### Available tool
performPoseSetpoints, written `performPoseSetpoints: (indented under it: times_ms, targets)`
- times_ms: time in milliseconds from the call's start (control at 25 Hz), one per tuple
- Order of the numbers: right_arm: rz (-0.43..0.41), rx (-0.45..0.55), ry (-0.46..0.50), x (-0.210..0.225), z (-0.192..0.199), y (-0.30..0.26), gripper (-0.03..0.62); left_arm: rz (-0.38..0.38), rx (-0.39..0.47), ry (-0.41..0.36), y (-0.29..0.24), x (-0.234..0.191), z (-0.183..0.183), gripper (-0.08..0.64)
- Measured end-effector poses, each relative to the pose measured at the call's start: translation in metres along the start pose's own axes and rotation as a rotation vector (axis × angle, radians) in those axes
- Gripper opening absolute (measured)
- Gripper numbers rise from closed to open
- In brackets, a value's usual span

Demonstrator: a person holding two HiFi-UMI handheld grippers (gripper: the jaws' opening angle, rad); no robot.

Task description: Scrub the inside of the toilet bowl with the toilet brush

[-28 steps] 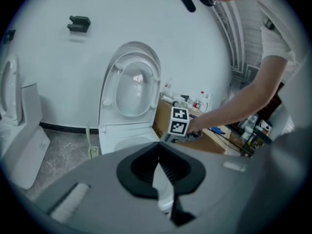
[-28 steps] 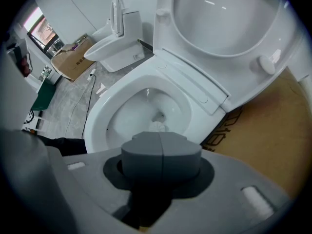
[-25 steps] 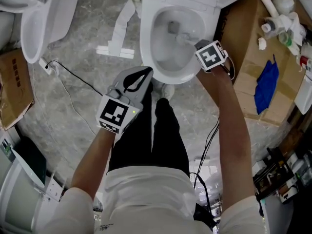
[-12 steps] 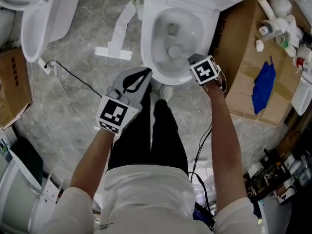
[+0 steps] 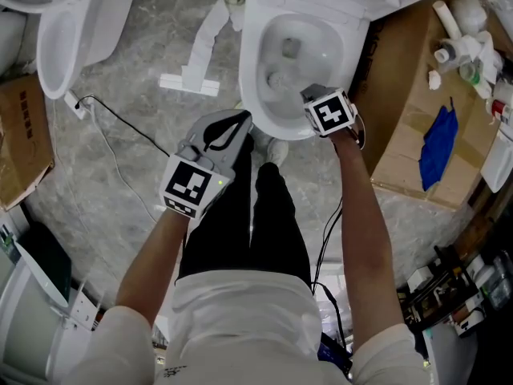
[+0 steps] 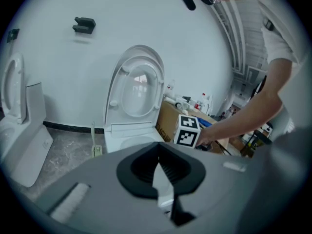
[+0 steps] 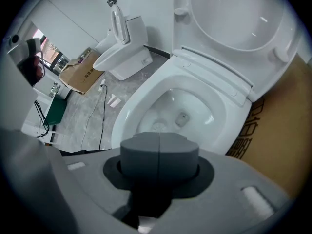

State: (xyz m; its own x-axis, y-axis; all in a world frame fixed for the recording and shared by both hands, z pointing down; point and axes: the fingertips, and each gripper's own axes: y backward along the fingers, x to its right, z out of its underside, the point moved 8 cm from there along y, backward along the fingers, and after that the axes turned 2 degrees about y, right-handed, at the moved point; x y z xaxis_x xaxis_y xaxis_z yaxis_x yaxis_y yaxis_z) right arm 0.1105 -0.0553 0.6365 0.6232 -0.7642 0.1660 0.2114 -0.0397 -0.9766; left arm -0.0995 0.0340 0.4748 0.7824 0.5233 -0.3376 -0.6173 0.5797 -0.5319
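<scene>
Toilet brush (image 5: 276, 79) in bowl (image 5: 250, 70), pinched by right claw (image 5: 311, 95); left claw (image 5: 243, 119) closed; cardboard (image 5: 401, 95) beside.

White short-sleeved shirt (image 5: 240, 311), black trousers (image 5: 248, 215); grey left tool (image 5: 237, 122) and right tool (image 7: 159, 150) bear black-and-white marker cubes (image 5: 191, 184).

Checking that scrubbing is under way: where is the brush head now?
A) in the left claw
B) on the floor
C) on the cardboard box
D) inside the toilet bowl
D: the toilet brush, held in the shut right claw, has its head inside the toilet bowl.
</scene>
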Motion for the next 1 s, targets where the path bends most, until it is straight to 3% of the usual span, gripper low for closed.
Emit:
performPoseSetpoints:
  times_ms: [200, 520, 1000]
  targets:
    - [0.028, 0.017, 0.027, 0.010, -0.030, -0.004, 0.144, -0.011, -0.008, 0.007, 0.003, -0.010, 0.004, -0.008]
    - [0.057, 0.048, -0.017, 0.033, -0.064, -0.006, 0.144, -0.018, -0.016, 0.021, 0.004, -0.028, 0.005, -0.008]
    - [0.136, 0.095, -0.100, 0.070, -0.069, 0.001, 0.144, -0.004, -0.035, 0.021, -0.005, -0.040, 0.003, -0.008]
